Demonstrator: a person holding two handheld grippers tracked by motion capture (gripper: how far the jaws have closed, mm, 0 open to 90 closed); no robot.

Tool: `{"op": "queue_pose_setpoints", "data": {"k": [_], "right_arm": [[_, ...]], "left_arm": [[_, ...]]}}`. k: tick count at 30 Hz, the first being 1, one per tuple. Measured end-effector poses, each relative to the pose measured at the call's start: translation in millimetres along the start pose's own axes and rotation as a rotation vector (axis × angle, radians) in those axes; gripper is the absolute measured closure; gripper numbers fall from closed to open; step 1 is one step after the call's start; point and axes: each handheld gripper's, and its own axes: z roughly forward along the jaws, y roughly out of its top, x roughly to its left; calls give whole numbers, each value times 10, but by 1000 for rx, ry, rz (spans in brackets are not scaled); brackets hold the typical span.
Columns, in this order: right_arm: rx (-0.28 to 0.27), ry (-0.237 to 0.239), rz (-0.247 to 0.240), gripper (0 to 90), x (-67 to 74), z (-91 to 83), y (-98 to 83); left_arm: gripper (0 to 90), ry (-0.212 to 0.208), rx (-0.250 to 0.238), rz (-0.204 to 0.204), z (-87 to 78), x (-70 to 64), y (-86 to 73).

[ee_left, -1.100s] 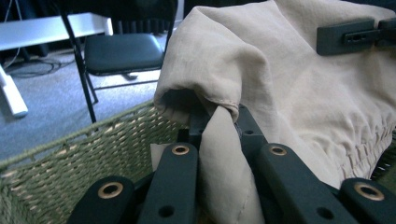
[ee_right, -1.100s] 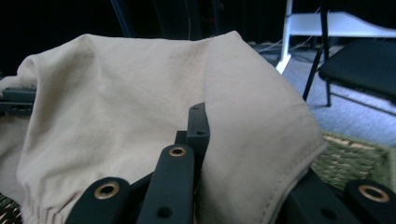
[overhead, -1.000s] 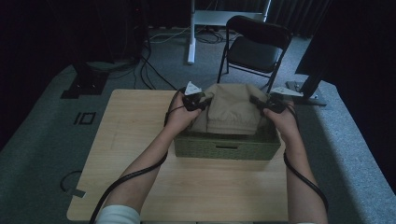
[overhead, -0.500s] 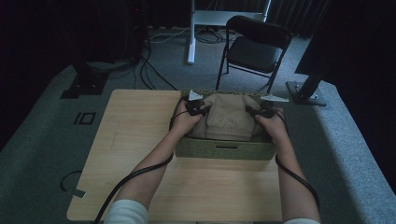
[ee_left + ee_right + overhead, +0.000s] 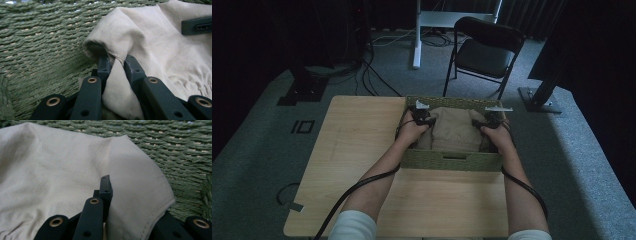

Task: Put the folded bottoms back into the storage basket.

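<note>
- High view: you have the folded beige garment [image 5: 455,131] down inside the green woven basket [image 5: 452,161], which sits at about 2 o'clock on the tabletop [image 5: 362,150], against its far right part.
- Your left gripper [image 5: 422,120] is at the garment's 9 o'clock edge and your right gripper [image 5: 489,121] at its 3 o'clock edge, both below the basket rim.
- Left gripper view: the jaws have just been easing apart. A hemmed fold of the cloth lies between them and looks to touch both pads, so the grasp reads as loosened, not let go.
- Right gripper view: the jaws are clenched on the garment's other edge; cloth drapes over one jaw and hides it, with the basket wall close behind.
- Done, as I judge it: the carry and the lowering. Left for you: free both edges, lift the grippers out, and check the garment lies flat rather than bunched against the weave.
- Around the basket the tabletop is pale wood.
- Grey carpet [image 5: 262,150] surrounds it; a black folding chair [image 5: 484,50] stands at 12 o'clock, cables run at 11 o'clock, and the room beyond is dark.
</note>
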Motion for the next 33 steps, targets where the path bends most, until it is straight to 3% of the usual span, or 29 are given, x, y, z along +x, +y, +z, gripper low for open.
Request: {"op": "queue_pose_setpoints", "data": {"k": [7, 12, 15, 17, 20, 21, 24, 27, 33], "right_arm": [[13, -25, 6, 707, -36, 84, -20], [27, -44, -30, 564, -37, 99, -3], [18, -65, -40, 470, -41, 83, 17], [32, -62, -36, 373, -47, 78, 34], [-18, -53, -17, 269, -48, 61, 52], [-13, -45, -21, 250, -34, 57, 57], [3, -51, -50, 199, -2, 20, 84], [-7, -34, -60, 172, 37, -28, 117], [-41, 5, -84, 135, 127, -103, 172]], "left_arm": [[689, 43, 54, 1, 98, -38, -24], [547, 65, 53, 1, 164, -57, -49], [458, 98, 55, 23, 174, -54, -55], [378, 96, 66, 27, 168, -53, -44], [310, 107, 52, 12, 125, -42, -4], [289, 113, 54, 15, 100, -41, 16], [273, 95, 63, 27, 10, -76, 94], [193, 71, 51, 53, -79, -129, 167], [165, 50, 20, 37, -219, -188, 262]]}}
